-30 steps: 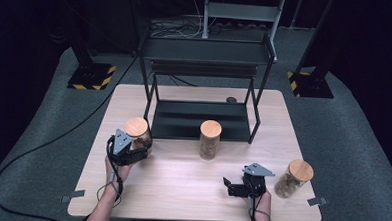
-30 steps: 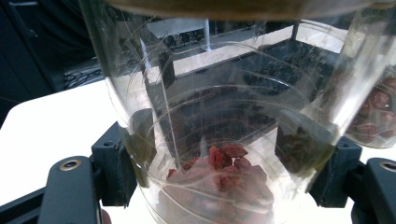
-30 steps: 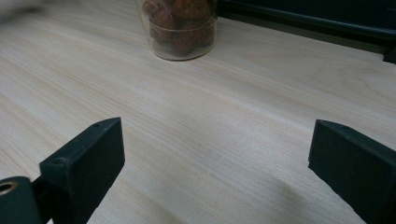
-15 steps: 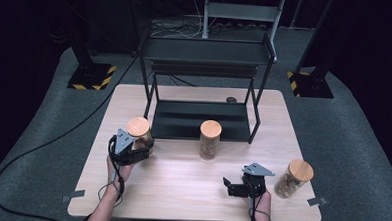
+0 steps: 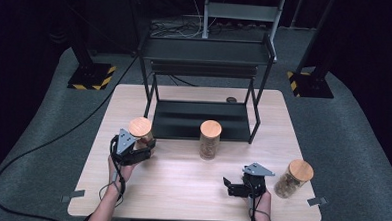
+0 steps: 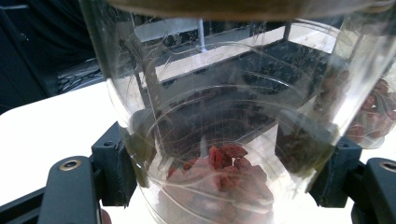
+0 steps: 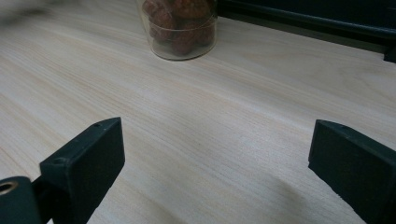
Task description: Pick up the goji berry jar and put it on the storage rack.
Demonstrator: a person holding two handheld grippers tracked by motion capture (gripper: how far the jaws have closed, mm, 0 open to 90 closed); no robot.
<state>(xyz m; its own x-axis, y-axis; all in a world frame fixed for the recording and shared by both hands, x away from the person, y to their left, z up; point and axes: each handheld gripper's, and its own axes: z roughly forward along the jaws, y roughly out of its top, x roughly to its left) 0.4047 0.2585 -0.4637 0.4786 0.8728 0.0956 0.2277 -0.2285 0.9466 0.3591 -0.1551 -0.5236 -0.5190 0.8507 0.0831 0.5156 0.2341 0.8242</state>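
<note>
Here, little is altered from the earlier high views: the left jar [image 5: 141, 133] is seen in the same spot near the table's [image 5: 180, 190] left edge, just before the black rack [image 5: 202, 91], and both hands are kept where they were. The left gripper [image 5: 141, 149] is clamped on this jar, its pads pressed against the clear wall; reddish dried pieces [image 6: 219, 170] are seen inside, below a wooden lid. The right gripper [image 5: 236, 186] is held open and empty over bare wood, between the middle jar [image 5: 209, 139] and the right jar [image 5: 293, 178]. No label or writing can be read.
</note>
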